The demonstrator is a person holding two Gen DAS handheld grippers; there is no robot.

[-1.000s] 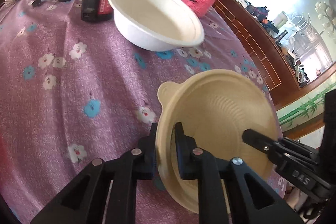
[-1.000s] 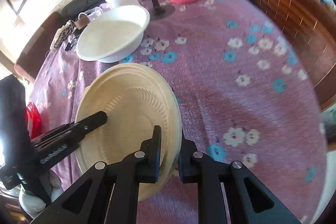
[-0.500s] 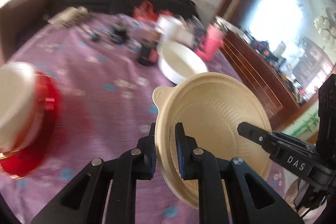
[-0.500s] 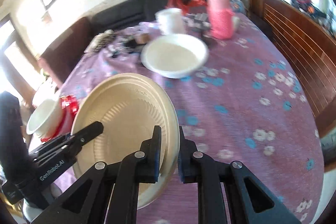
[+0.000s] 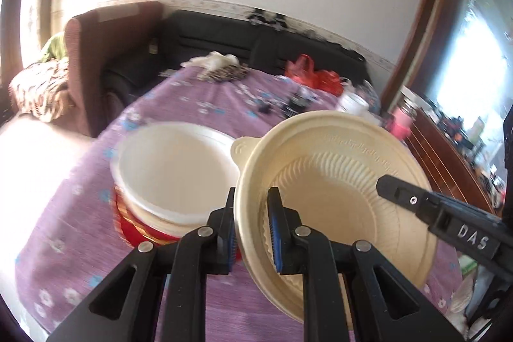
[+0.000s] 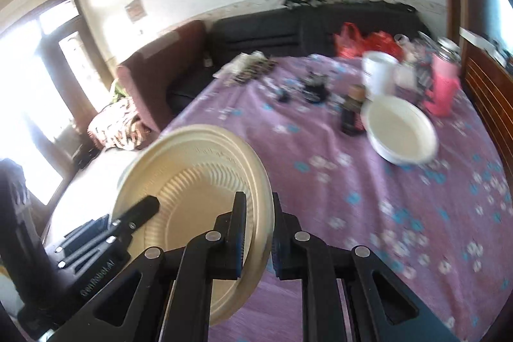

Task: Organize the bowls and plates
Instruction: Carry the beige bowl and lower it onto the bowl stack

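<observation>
Grippers, left [image 5: 251,225] and right [image 6: 259,233], both clamped the beige plate [image 5: 333,181] mid-carry; next up, probably lowering onto the white stack [image 5: 174,169].

The beige plate [image 5: 336,181] has risen, now seemingly near the white stack [image 5: 174,172].
</observation>
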